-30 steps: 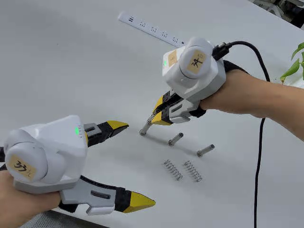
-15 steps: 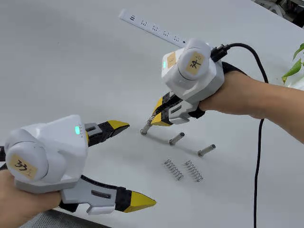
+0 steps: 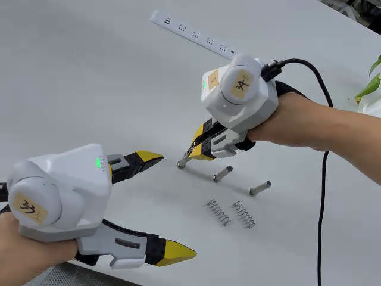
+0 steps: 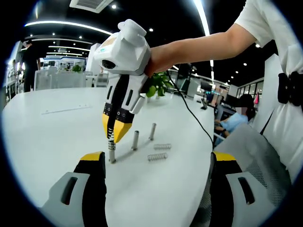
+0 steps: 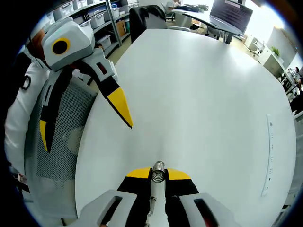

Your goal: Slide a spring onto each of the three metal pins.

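Three metal pins stand on the white table: the left pin, the middle pin and the right pin. My right gripper is shut on a spring held in line with the left pin, its lower end at the pin's top. Two loose springs lie in front of the pins. My left gripper hovers open and holds nothing, left of the pins.
A white power strip lies at the table's far side. A black cable trails from the right gripper. A green plant sits at the right edge. A mesh chair stands past the table edge.
The right gripper has shifted slightly while keeping the spring at the left pin. The left gripper has stayed put and open.
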Motion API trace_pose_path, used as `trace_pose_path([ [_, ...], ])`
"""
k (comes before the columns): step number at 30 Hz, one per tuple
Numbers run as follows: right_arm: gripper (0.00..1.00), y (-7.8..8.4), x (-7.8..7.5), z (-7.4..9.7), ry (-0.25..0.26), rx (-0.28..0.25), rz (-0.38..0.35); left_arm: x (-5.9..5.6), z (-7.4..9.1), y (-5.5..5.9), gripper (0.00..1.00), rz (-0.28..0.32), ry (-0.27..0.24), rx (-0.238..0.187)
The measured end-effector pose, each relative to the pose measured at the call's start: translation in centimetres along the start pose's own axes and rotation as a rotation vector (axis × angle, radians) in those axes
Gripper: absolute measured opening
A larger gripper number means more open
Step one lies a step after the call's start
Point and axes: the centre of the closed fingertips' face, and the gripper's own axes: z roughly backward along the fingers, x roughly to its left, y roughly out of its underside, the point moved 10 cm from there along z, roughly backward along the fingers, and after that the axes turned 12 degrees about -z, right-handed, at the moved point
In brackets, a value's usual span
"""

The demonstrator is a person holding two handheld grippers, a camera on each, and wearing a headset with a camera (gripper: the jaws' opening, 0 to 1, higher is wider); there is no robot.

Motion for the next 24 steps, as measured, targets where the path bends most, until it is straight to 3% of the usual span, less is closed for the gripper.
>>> trace_pose_path([
  [24, 0.07, 0.3, 0.2, -1.1, -0.010, 0.013, 0.012, 0.0, 0.0, 0.1, 0.90, 0.007, 0.002, -0.003],
])
